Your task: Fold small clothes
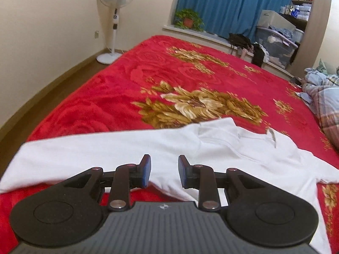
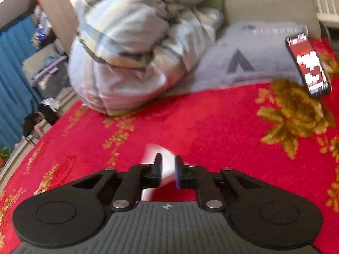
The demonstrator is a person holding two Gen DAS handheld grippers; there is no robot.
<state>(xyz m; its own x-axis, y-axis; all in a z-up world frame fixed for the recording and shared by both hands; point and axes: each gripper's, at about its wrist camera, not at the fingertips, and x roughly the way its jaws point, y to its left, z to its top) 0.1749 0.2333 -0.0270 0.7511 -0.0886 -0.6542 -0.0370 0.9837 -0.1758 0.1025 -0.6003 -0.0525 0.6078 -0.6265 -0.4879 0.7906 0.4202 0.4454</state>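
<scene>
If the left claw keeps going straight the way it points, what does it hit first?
Most likely the white garment spread on the red blanket; the left claw hangs just over it, nothing between, though depth is unclear.

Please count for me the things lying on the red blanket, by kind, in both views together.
White garment: 1
Striped quilt: 1
Grey pillow: 1
Phone: 1
Total: 4
</scene>
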